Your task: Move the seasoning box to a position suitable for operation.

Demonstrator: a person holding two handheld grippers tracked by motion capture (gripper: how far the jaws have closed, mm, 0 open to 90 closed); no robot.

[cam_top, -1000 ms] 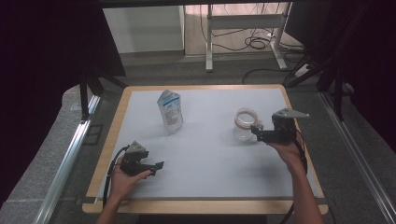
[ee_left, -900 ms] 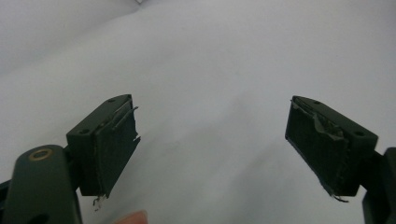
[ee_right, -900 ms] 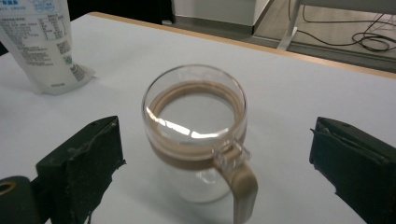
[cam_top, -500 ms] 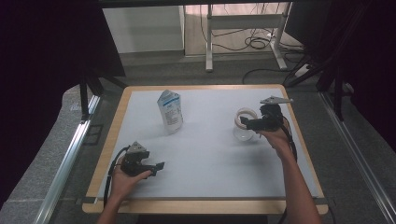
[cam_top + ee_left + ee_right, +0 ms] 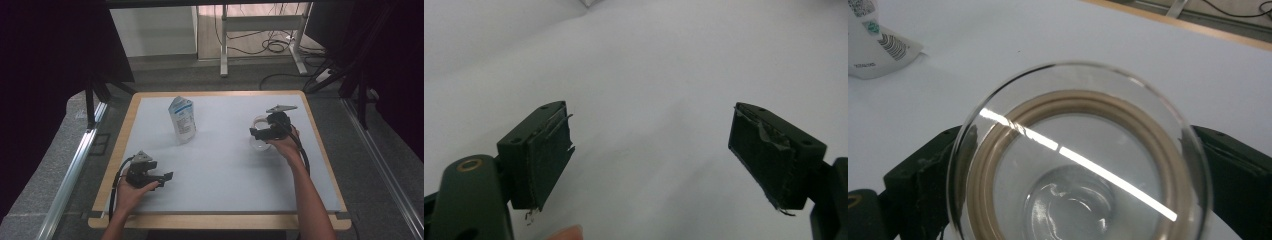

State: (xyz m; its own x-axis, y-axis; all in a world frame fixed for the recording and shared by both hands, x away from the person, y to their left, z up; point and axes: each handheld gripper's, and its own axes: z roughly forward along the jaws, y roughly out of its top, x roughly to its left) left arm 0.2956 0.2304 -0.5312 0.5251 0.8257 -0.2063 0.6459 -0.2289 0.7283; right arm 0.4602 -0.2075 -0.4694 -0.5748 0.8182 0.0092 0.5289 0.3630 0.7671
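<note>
Fingers of the right gripper (image 5: 257,134) sit on both sides of the glass jar (image 5: 260,135), one black pad (image 5: 923,187) against each wall, clamped on it; in the right gripper view the jar's (image 5: 1080,160) round rim and a tan ring inside it face the camera. Left gripper (image 5: 167,176) fingers are spread wide with nothing between them, pads (image 5: 544,150) over bare white mat. Jar is well to the right of the pouch (image 5: 182,120), near the table's (image 5: 320,150) right edge. Left gripper is below and to the left of the pouch, near the front edge. Labels: pouch has a blue panel and printed text, too small to read; the right gripper view shows its (image 5: 875,42) corner with a code-like pattern and swirl marks, text illegible. Versus 0.5 s ago: right gripper and jar are in about the same spot, hand shifted slightly; left gripper unchanged; pouch unmoved. Count: one jar, one pouch, two grippers, one table.
</note>
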